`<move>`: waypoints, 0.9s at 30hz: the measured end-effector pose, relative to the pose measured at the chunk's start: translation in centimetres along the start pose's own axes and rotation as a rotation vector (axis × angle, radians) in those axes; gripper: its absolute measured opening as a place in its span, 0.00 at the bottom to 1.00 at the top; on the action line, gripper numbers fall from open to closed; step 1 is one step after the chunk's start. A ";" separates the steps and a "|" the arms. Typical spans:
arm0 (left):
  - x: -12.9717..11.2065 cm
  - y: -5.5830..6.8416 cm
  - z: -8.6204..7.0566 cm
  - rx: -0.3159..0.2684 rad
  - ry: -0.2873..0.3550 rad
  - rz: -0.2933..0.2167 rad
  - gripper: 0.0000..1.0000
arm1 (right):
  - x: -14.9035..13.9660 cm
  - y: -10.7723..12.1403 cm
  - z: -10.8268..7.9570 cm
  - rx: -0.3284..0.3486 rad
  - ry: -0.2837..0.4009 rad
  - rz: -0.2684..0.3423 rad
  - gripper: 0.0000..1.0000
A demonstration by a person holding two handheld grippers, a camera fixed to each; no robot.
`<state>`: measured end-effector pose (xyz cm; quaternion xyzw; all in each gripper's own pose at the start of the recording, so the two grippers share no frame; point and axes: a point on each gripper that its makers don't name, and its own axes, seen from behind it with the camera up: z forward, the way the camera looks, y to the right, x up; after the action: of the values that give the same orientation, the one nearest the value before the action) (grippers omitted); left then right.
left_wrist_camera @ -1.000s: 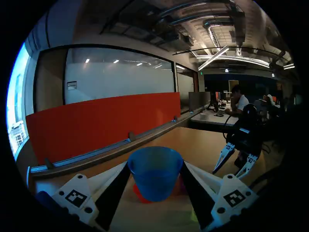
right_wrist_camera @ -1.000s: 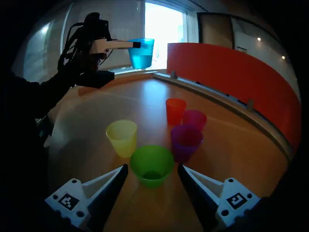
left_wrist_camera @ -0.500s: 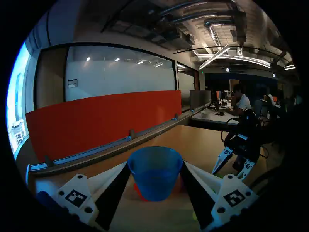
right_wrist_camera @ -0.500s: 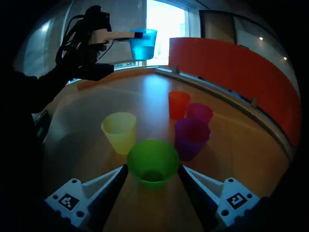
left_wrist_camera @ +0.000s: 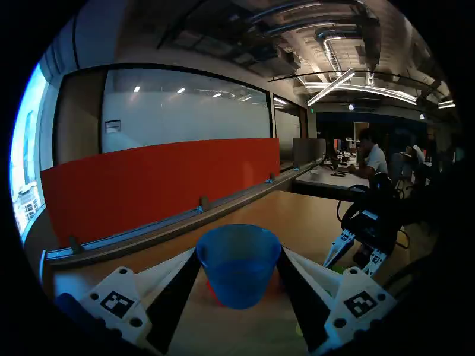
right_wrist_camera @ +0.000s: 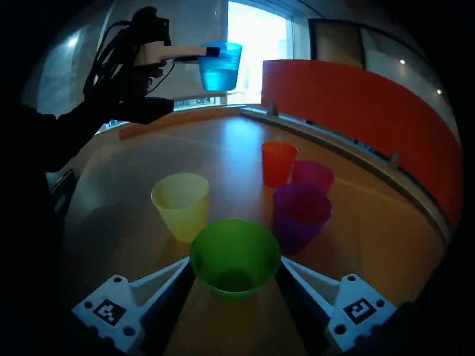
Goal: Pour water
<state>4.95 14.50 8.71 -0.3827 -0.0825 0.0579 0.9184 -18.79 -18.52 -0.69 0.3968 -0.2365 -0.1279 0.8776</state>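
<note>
Left hand-held gripper [left_wrist_camera: 237, 252] pinches the part-full blue cup [left_wrist_camera: 238, 273], raised well above the bench [right_wrist_camera: 356, 237]. Right hand-held gripper [right_wrist_camera: 236, 264] straddles the green cup [right_wrist_camera: 234, 255] on the bench; whether it presses, I cannot tell. The cups are likely light, thin and squeezable: grip mid-wall, gently. No readable writing.

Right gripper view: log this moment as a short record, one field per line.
left claw: shut on the blue cup, raised above the table
blue cup: upright, partly filled with water
right claw: low at the table, fingers flanking the green cup; grip unclear
green cup: upright on the table
other cups: yellow cup, orange cup, pink cup, purple cup, all upright
pouring: not yet begun
</note>
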 end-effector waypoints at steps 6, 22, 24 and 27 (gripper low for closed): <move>-0.2 0.0 0.0 -0.001 -0.002 -0.005 0.87 | 0.5 -0.2 -0.6 0.001 0.013 0.001 0.91; -0.3 0.3 -0.7 0.014 0.007 -0.003 0.87 | 7.2 -0.4 -3.6 -0.002 0.154 0.021 0.91; -0.3 0.4 -0.7 0.014 0.012 -0.009 0.87 | 7.9 -0.3 -3.9 -0.006 0.170 0.016 0.91; -0.4 0.6 -0.7 0.011 0.018 -0.021 0.87 | 9.2 -0.2 -4.2 -0.013 0.194 0.011 0.91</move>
<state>4.71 14.37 7.75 -0.3775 -0.0777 0.0454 0.9216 -8.75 -19.76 -0.35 0.4004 -0.1518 -0.0855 0.8996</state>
